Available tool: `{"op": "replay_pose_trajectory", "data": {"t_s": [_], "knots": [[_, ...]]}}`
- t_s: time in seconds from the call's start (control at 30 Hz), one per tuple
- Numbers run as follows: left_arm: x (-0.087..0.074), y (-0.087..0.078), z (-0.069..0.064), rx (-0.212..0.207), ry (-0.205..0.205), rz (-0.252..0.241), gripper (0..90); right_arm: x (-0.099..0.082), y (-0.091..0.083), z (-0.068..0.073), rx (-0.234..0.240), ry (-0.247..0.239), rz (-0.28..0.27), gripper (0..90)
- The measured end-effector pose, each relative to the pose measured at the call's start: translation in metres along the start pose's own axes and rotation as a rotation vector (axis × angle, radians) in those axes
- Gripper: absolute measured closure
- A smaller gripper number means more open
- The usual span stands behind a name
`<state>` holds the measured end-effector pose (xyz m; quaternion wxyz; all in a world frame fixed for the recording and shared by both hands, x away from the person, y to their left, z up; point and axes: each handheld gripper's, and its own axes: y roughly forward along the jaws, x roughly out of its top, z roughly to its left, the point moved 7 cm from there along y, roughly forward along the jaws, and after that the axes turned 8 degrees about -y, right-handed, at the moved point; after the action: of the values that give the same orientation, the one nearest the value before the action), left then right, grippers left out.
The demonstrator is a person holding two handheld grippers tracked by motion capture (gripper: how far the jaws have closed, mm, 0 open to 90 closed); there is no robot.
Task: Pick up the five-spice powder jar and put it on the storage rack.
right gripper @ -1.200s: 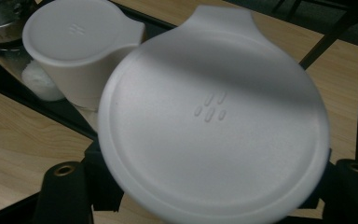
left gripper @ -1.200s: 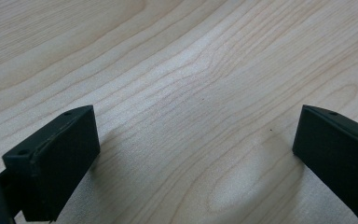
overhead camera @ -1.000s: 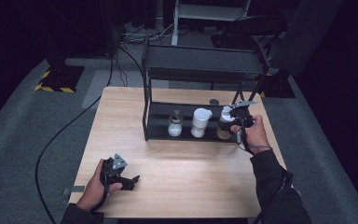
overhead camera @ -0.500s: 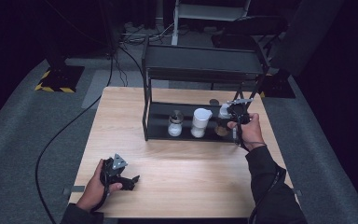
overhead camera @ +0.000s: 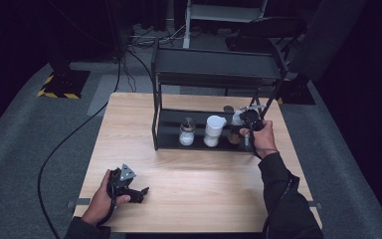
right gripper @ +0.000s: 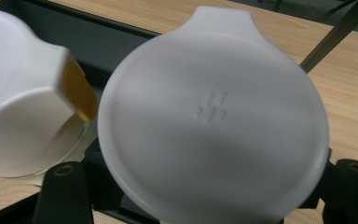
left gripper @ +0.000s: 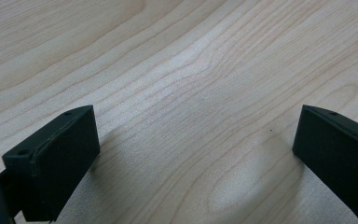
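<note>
Table: one light wooden table (overhead camera: 199,189), grain running across it, on a grey carpeted floor (overhead camera: 25,144).
Shelf rack: one black two-level rack (overhead camera: 214,64) at the far side of the table; its lower tray (overhead camera: 171,130) carries the containers.
Containers, counted: three stand clear in the high view. One glass jar (overhead camera: 186,132) with a grey lid at the left, one white lidded jar (overhead camera: 213,130) in the middle, and one white-topped container (overhead camera: 237,119) at the right, partly behind the hand. A small brown piece (overhead camera: 234,139) sits low at the right end; what it is cannot be told.
Left gripper: one left gripper (overhead camera: 140,193), held in the left hand (overhead camera: 102,204) near the table's front-left edge, well apart from the rack. In the left gripper view its two black jaws stand wide apart over bare wood, nothing between them, so it is released.
Right gripper: one right gripper (overhead camera: 242,127), held in the right hand (overhead camera: 263,142) at the right end of the lower tray.
Right gripper view: a round white lid (right gripper: 214,116) with a small embossed mark, sitting just above and between the two jaws; a second white container (right gripper: 23,93) with a yellow part (right gripper: 80,91) lies just beside it at the left.
Right gripper state: whether the jaws press on the lid or merely flank it cannot be told.
Cables: one black cable (overhead camera: 64,144) trails over the floor at the left.
</note>
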<state>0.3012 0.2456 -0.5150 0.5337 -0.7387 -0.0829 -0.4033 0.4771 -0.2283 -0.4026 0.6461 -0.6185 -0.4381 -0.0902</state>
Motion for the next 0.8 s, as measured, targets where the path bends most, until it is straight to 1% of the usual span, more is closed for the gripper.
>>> {"op": "replay_pose_trajectory", "data": {"t_s": [0.1, 0.17, 0.33, 0.63, 0.8], "knots": [[0.000, 0.000, 0.000, 0.000, 0.000, 0.001, 0.3, 0.000, 0.002, 0.000, 0.001, 0.002, -0.002, 30.0], [0.000, 0.000, 0.000, 0.000, 0.000, 0.001, 0.3, 0.000, 0.004, 0.000, 0.002, 0.012, 0.002, 30.0], [0.000, 0.000, 0.000, 0.000, 0.000, 0.000, 0.3, -0.002, 0.008, 0.000, -0.001, 0.015, 0.010, 30.0], [0.000, 0.000, 0.000, -0.001, 0.000, 0.001, 0.3, -0.005, 0.010, -0.002, 0.000, 0.028, -0.002, 29.9], [0.000, 0.000, 0.000, -0.001, 0.000, 0.001, 0.3, -0.006, 0.010, -0.005, 0.008, 0.034, -0.005, 29.7]]}}
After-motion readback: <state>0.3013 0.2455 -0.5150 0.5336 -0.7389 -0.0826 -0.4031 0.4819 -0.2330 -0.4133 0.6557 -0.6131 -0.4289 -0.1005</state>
